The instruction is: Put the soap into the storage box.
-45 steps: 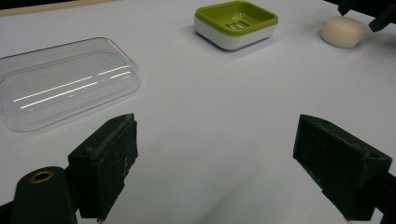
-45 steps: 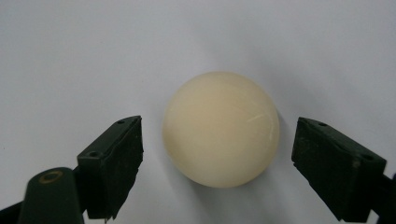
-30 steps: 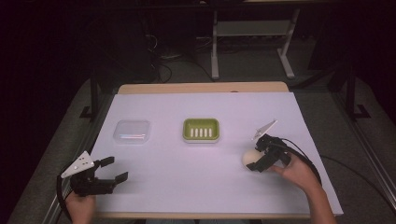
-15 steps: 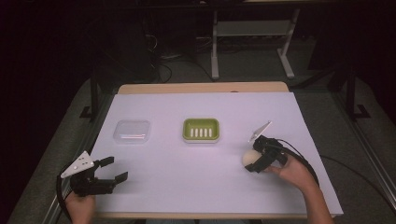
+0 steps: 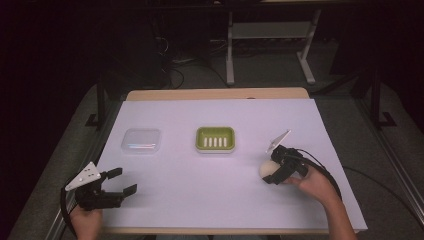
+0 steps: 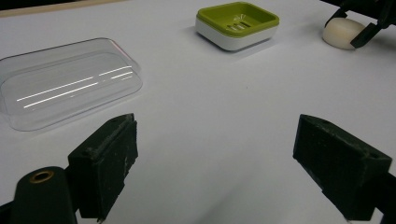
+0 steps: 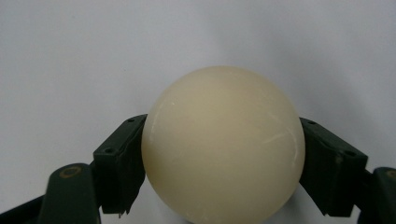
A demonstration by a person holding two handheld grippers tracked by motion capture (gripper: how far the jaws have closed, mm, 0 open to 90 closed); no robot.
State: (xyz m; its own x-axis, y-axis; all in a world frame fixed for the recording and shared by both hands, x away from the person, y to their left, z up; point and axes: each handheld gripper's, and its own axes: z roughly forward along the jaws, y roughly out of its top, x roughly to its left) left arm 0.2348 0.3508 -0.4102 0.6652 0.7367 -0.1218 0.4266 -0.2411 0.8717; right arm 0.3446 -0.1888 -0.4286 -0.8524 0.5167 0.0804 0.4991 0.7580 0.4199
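Right tongs [image 5: 273,172] hold the soap [image 5: 267,169] at 4 o'clock from the dish [image 5: 215,138]; left tongs [image 5: 122,182] stand wide.

right claw [image 5: 272,171] lowered around cream soap [image 5: 267,169], hand shifted slightly nearer the table's front edge

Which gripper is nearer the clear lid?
Left. The left gripper sits open just below the clear lid, toward the table's near-left edge. The right gripper is far across the table, past the green soap dish, jaws closed around the cream soap.
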